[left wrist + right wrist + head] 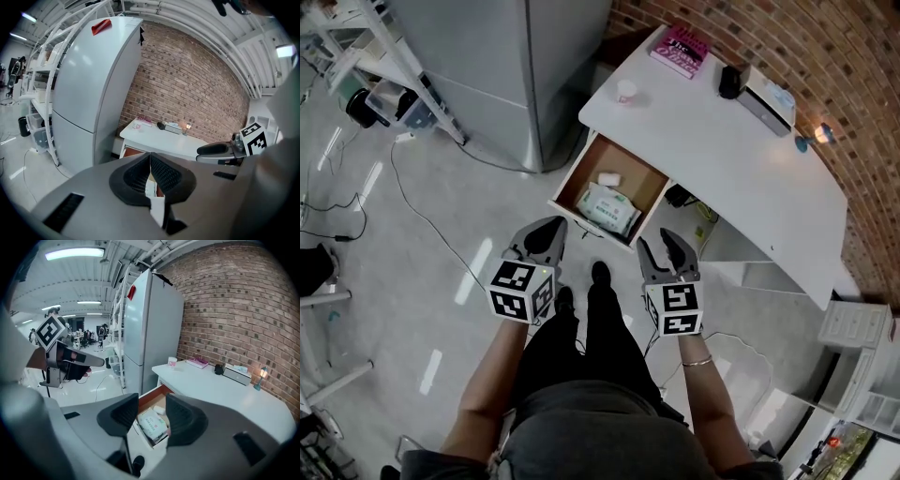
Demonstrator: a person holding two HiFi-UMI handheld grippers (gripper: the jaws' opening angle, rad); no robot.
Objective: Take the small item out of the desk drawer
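The wooden desk drawer [577, 176] stands pulled open under the white desk [722, 159]. In it lie a small white item [609, 178] and a larger pack of wipes [607, 211]. Both grippers hover above the floor in front of the drawer, clear of it. My left gripper [556, 226] has its jaws together with nothing in them, as the left gripper view [150, 157] confirms. My right gripper [656, 241] stands open and empty. Between its jaws, the right gripper [151, 401] view shows the drawer [151, 394], the small item [159, 409] and the wipes [151, 424] further off.
A tall grey fridge [506, 66] stands left of the desk. On the desktop are a pink book [680, 49], a cup [625, 91], a black object [729, 82] and a white box [766, 94]. Cables [412, 206] cross the floor; a white drawer unit [853, 328] is at right.
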